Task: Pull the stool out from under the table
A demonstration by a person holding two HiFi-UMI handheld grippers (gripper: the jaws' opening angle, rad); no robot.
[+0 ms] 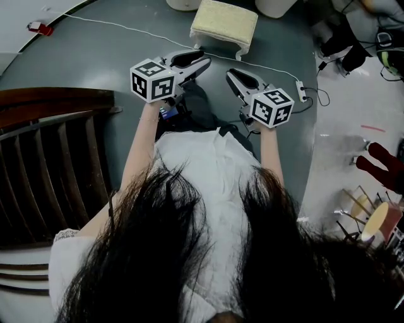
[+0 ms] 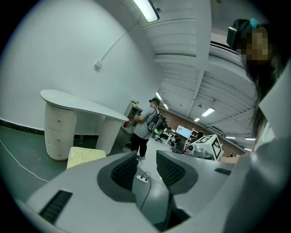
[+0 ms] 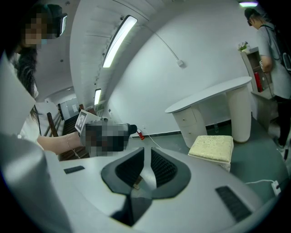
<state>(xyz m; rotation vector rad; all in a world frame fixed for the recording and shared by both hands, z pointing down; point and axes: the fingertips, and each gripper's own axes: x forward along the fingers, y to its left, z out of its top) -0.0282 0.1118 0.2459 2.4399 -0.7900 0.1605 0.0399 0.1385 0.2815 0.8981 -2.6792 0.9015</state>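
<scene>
The stool [image 1: 224, 25], white with a cream cushion, stands on the grey floor just in front of the white table's legs [image 1: 274, 6]. It also shows in the left gripper view [image 2: 84, 155] and the right gripper view [image 3: 212, 148], beside the curved white table [image 3: 209, 95]. I hold both grippers up in front of me, a short way back from the stool and touching nothing. My left gripper [image 1: 203, 58] [image 2: 146, 157] has a narrow gap between its pads with nothing in it. My right gripper [image 1: 230, 72] [image 3: 147, 152] is shut and empty.
A white power strip [image 1: 302, 91] with its cable lies on the floor right of the stool. A dark wooden slatted piece [image 1: 50, 158] stands at my left. Clutter [image 1: 379, 164] sits at the right. A person [image 2: 146, 125] stands beyond the table.
</scene>
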